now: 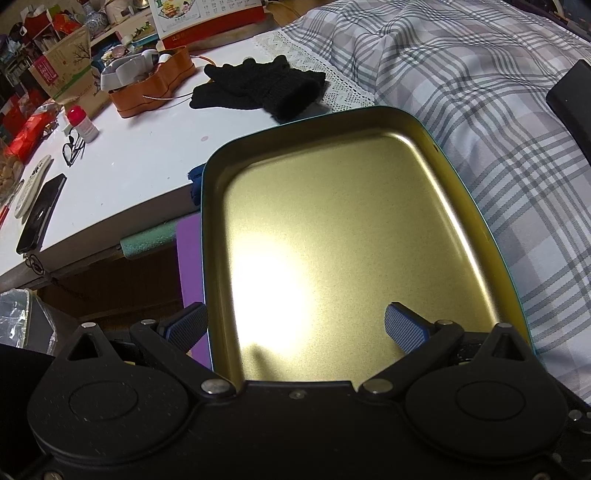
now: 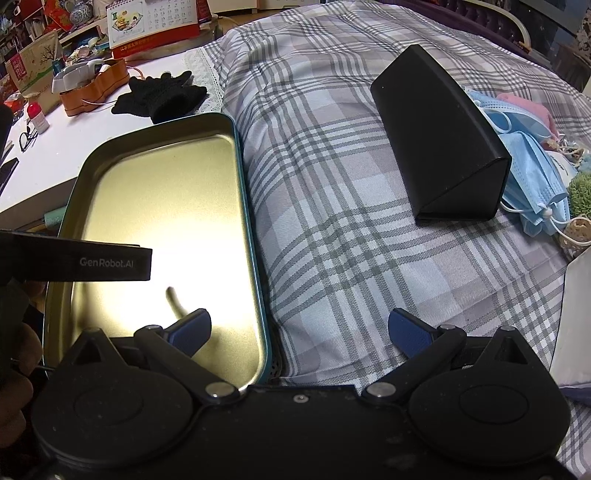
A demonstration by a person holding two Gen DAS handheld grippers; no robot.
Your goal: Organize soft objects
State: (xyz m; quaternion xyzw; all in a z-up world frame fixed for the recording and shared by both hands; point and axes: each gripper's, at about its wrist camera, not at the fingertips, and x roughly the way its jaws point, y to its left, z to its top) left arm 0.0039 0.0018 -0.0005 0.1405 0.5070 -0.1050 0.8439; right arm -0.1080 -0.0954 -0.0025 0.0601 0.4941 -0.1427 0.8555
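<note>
An empty gold-lined tin tray with a teal rim [image 1: 436, 129] [image 2: 236, 155] lies on the plaid bedspread [image 2: 332, 229] by the white table's edge. My left gripper [image 1: 295, 326] is open and empty, its fingers straddling the tray's near left rim. My right gripper [image 2: 299, 330] is open and empty over the tray's right rim and the bedspread. Black knit gloves [image 1: 258, 86] [image 2: 162, 94] lie on the table beyond the tray. Blue face masks [image 2: 532, 177] and a pink cloth [image 2: 524, 105] lie at the right, behind a black triangular case [image 2: 439, 147].
The white table [image 1: 147, 155] holds an orange box [image 1: 155, 86], a red-capped bottle [image 1: 83, 123], glasses [image 1: 74, 147], a phone [image 1: 40, 214] and a calendar [image 1: 207, 18]. A green fuzzy item [image 2: 580, 192] sits at the far right. The left gripper's body [image 2: 74, 260] crosses the tray.
</note>
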